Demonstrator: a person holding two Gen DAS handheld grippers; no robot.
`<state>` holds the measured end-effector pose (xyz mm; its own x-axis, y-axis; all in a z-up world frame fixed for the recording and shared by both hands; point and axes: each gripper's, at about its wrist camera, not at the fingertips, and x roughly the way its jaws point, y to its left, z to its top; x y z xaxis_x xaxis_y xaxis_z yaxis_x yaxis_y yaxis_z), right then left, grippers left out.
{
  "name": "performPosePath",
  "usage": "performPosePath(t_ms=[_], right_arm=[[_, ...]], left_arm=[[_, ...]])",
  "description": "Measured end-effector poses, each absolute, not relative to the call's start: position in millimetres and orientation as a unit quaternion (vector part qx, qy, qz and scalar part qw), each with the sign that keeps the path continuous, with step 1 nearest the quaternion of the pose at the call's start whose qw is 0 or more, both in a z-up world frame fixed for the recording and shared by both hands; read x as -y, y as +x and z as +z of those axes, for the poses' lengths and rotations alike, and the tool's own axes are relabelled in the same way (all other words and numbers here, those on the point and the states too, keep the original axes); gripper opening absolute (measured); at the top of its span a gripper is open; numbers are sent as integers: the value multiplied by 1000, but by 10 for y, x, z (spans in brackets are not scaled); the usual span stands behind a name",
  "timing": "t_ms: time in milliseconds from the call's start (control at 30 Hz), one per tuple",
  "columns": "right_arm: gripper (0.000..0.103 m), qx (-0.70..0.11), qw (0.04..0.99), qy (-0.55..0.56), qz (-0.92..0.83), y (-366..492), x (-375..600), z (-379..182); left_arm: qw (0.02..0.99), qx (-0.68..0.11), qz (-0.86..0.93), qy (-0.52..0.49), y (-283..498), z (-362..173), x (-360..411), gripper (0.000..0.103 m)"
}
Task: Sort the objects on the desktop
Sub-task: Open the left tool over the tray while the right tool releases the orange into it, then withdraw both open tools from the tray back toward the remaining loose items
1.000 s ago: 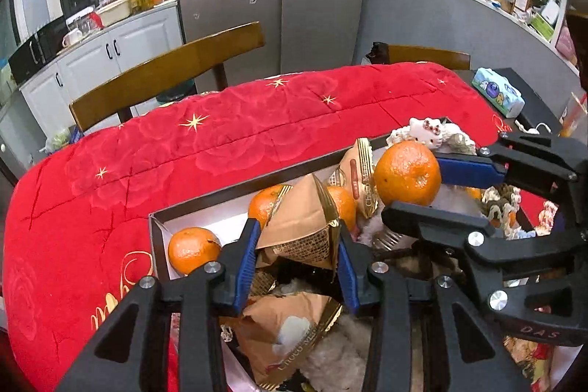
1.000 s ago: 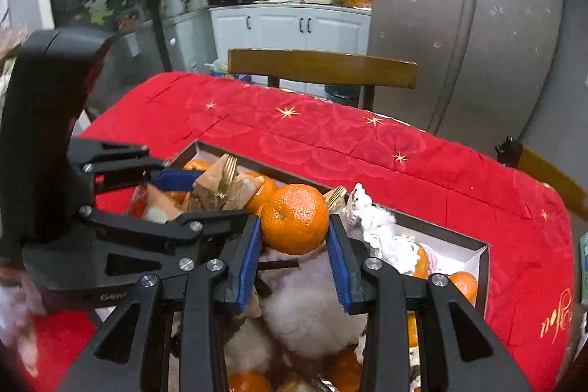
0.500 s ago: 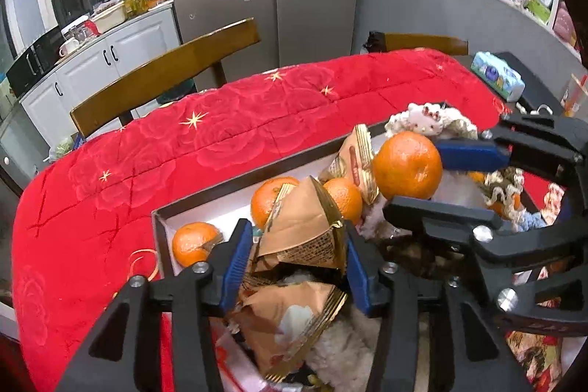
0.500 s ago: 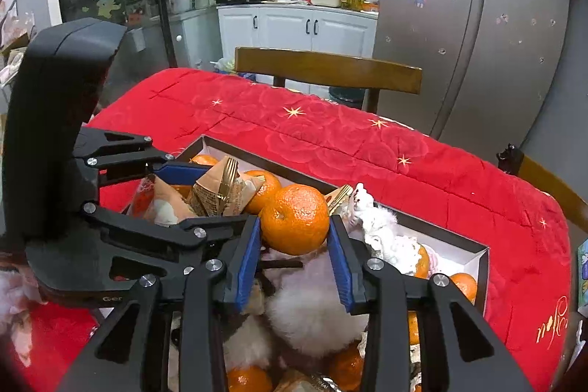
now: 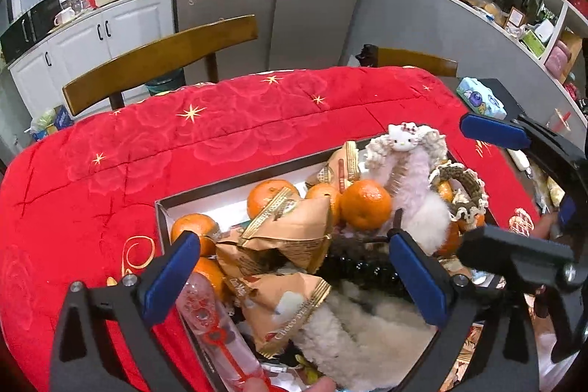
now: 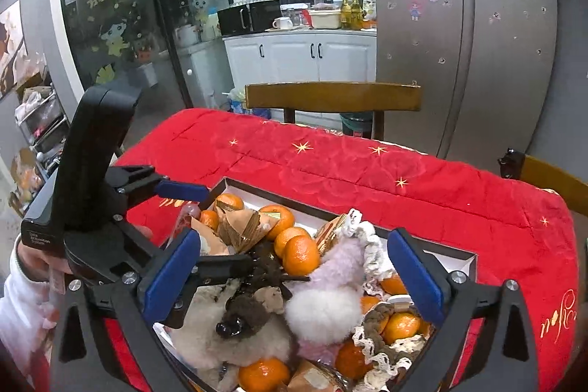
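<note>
A dark-rimmed box (image 5: pixel 161 208) on the red tablecloth holds several oranges, brown snack packets, plush toys and hair ties. My left gripper (image 5: pixel 294 278) is open above the box, over a brown snack packet (image 5: pixel 294 230) lying in the pile. My right gripper (image 6: pixel 294 272) is open above the same box (image 6: pixel 463 258). An orange (image 6: pixel 301 254) rests on the pile below it, beside a pink fluffy toy (image 6: pixel 330 285). The same orange (image 5: pixel 365 204) shows in the left wrist view. The right gripper's blue pads (image 5: pixel 492 133) show at the right there.
A wooden chair (image 5: pixel 158 57) stands behind the table, another chair (image 5: pixel 415 61) at the far right. A tissue pack (image 5: pixel 479 98) lies on a dark side table. A clear bubble wand tube (image 5: pixel 213 329) lies at the box's near edge. The red tablecloth (image 6: pixel 367 168) spreads beyond the box.
Both grippers have opened and pulled back. The left let go of the brown snack packet, the right let go of the orange; both now lie in the box.
</note>
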<state>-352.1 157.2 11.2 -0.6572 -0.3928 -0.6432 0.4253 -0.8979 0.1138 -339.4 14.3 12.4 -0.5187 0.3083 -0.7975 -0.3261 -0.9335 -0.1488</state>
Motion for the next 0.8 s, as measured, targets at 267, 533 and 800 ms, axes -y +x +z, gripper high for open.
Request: performPosePath(t_ms=[267,533,800], right_arm=[[103,-9,226,353,-908,-3555,-1655,117],[103,28,229,336,-913,-3317,-1729,363],[103,-10,205,295,-933,-2710,-1686,901]], left_arm=[[183,-8,875,-448,-3365,181,-144,103],[171,0,889,-424,-3130,439,-134,103],[173,-14,911,-375,-2519,1011,-155,103]])
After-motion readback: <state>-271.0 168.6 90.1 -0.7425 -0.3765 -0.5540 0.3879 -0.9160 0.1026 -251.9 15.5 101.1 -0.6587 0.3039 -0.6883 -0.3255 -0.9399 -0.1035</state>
